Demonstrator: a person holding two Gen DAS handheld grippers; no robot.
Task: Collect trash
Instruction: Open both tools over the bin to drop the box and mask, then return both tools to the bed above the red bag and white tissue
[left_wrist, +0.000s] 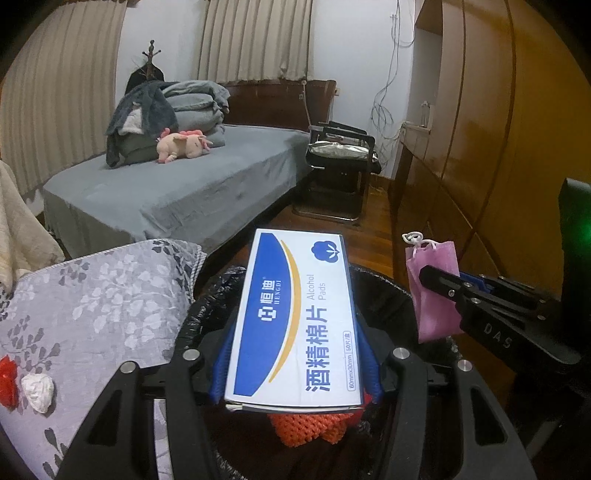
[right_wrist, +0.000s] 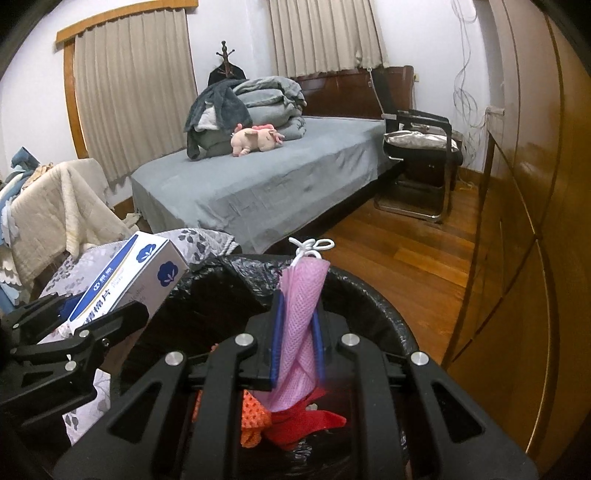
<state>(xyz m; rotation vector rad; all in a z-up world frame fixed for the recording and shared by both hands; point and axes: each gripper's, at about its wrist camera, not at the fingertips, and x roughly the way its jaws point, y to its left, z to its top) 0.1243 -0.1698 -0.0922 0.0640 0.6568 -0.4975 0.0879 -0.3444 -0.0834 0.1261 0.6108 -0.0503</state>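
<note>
A: Left wrist view first. The left gripper (left_wrist: 295, 365) has its jaws clamped on a flat white-and-blue cardboard box of alcohol pads (left_wrist: 295, 317), held over the round trash bin (left_wrist: 384, 288), whose rim is lined with a crinkly black bag. Orange mesh netting (left_wrist: 310, 428) lies inside, under the box.

B: And to the left?

A: A grey leaf-print cloth (left_wrist: 96, 306) with a red scrap (left_wrist: 7, 380) and a crumpled white wad (left_wrist: 37, 391) on it (only this view shows them).

B: Right wrist view?

A: The right gripper (right_wrist: 297, 347) has its jaws pressed together on a pink mesh pouch (right_wrist: 301, 317) with a white knotted cord, above the bin. Beyond the rim, bare wooden floor (right_wrist: 406, 240) runs to the grey bed (right_wrist: 258, 184).
</note>
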